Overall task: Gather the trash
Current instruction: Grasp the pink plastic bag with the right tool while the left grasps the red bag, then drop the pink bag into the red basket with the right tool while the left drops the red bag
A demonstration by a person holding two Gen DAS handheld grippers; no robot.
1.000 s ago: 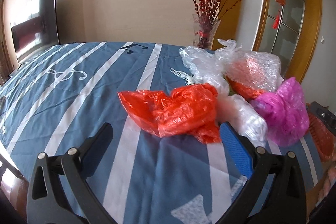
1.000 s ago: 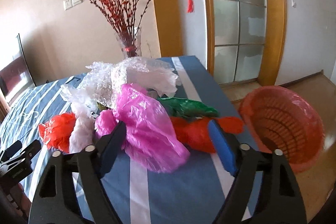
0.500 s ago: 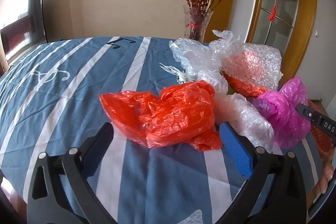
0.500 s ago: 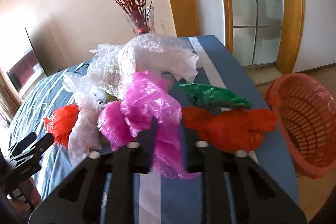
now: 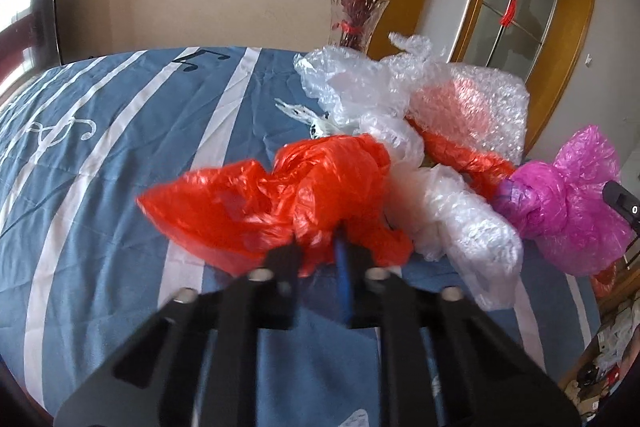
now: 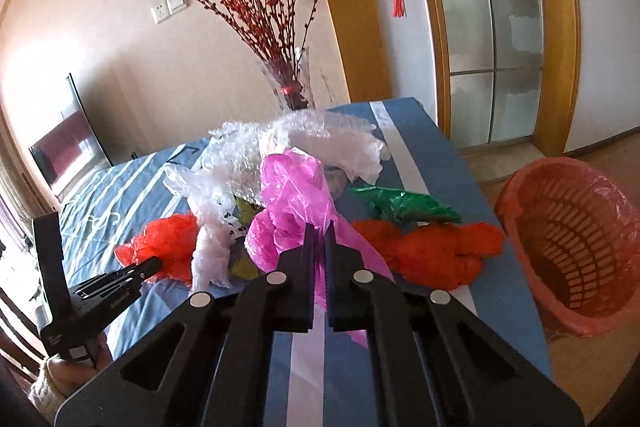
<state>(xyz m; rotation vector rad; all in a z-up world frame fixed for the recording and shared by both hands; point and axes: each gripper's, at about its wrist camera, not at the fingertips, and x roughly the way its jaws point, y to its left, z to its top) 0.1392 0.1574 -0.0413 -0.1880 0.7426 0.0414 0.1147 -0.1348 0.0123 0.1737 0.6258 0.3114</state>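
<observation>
- The trash is a heap of crumpled plastic on the blue striped desk (image 5: 120, 155): a red bag (image 5: 280, 195), a pink bag (image 6: 292, 203), clear bags and bubble wrap (image 5: 472, 107), a green bag (image 6: 404, 205) and a second red bag (image 6: 432, 251).
- The orange basket (image 6: 568, 251) sits off the desk's far right edge, lined with a bag; I can see nothing dropped in it, so I judge the collecting has barely begun and every piece is left to go.
- My left gripper (image 5: 320, 255) is closing, with a fold of the near red bag caught between the fingers; the bag lies on the desk.
- My right gripper (image 6: 319, 239) is clamped tight on the pink bag, whose film runs between the fingers and hangs below them.
- Both grippers point forward and down at the heap, left at its left end, right nearer the basket.
- The hand on the left gripper shows at the lower left of the right view, in a knitted cuff (image 6: 44, 387).
- Behind the heap stands a vase of red branches (image 6: 288, 83).
</observation>
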